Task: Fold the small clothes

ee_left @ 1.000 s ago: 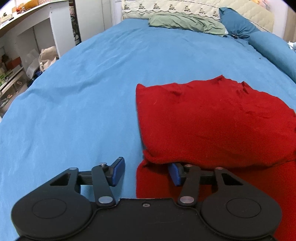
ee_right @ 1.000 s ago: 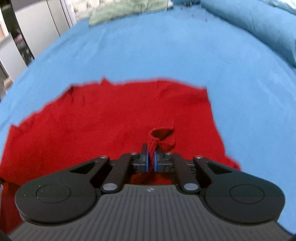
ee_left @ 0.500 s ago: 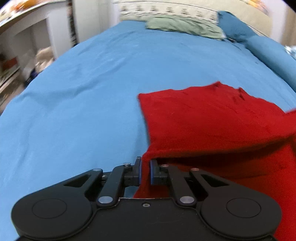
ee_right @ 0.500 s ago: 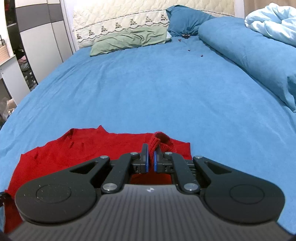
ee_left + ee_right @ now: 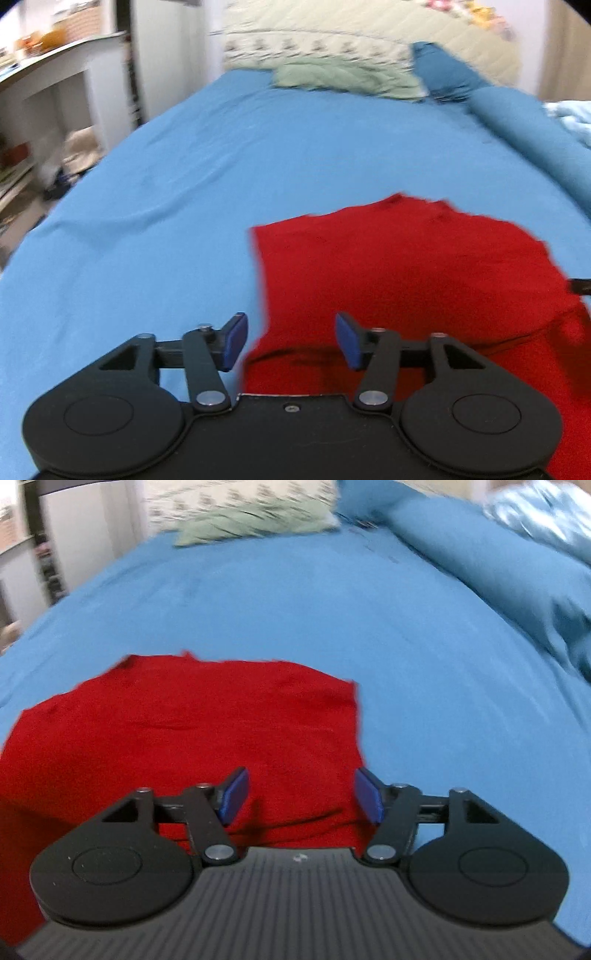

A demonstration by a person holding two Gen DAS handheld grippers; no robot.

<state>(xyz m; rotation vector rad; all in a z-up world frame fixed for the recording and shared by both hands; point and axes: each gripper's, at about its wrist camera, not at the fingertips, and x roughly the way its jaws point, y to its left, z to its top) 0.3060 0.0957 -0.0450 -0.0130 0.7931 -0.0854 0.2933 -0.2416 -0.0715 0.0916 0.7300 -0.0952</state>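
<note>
A red garment (image 5: 406,269) lies folded over on the blue bed sheet (image 5: 166,206). In the left wrist view my left gripper (image 5: 291,341) is open and empty, just above the garment's near left edge. In the right wrist view the same red garment (image 5: 192,734) fills the lower left, and my right gripper (image 5: 301,795) is open and empty over its near right edge. Both views are blurred by motion.
A green pillow (image 5: 343,75) and a dark blue pillow (image 5: 447,75) lie at the headboard. A long blue bolster (image 5: 491,568) and a pale quilt (image 5: 546,513) run along the right. Shelves (image 5: 40,110) stand off the bed's left side.
Both grippers were shut on the red garment half a second ago and have opened, letting it go. The lifted fold now lies flat on the rest of the garment.
</note>
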